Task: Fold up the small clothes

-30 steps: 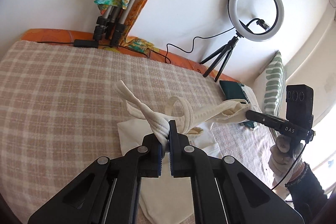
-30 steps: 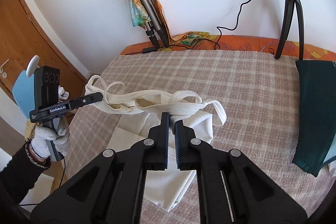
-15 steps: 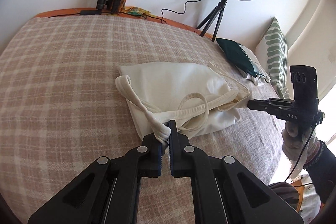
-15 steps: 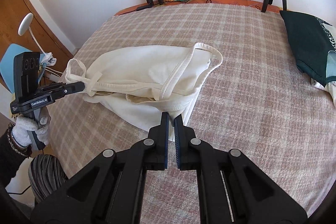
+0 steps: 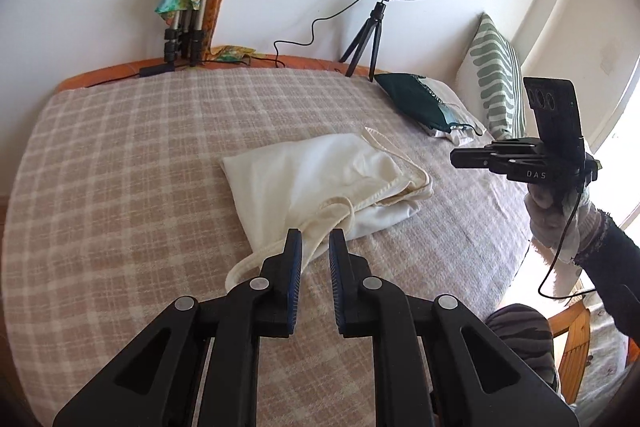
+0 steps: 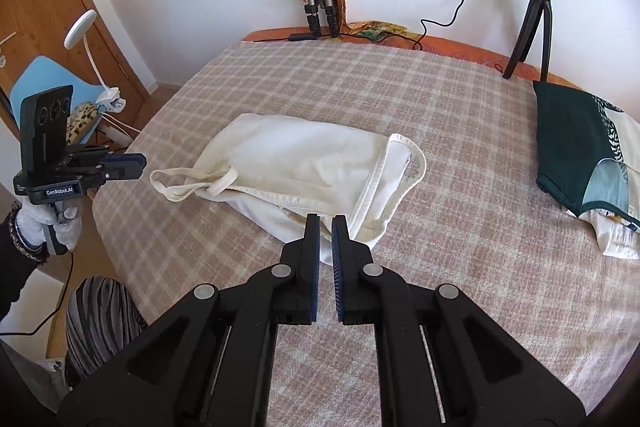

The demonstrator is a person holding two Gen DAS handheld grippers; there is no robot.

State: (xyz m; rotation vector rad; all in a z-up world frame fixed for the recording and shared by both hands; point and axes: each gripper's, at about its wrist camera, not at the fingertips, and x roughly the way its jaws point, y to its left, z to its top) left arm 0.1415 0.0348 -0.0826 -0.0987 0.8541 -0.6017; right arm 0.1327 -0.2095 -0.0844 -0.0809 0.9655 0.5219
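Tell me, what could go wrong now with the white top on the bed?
1. The left gripper has just been opening its jaws. The edge of the white top shows between them, not pinched, and a strap loop lies right by one finger. Pulling away might snag the loop and drag the fold open.
2. Near the shut right gripper, the lower layer pokes out from under the upper one, so the next fold may come out lumpy.

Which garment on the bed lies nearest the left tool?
The cream tank top, mid-bed, its strap just ahead of the left tool; the dark green garment lies by the pillow.
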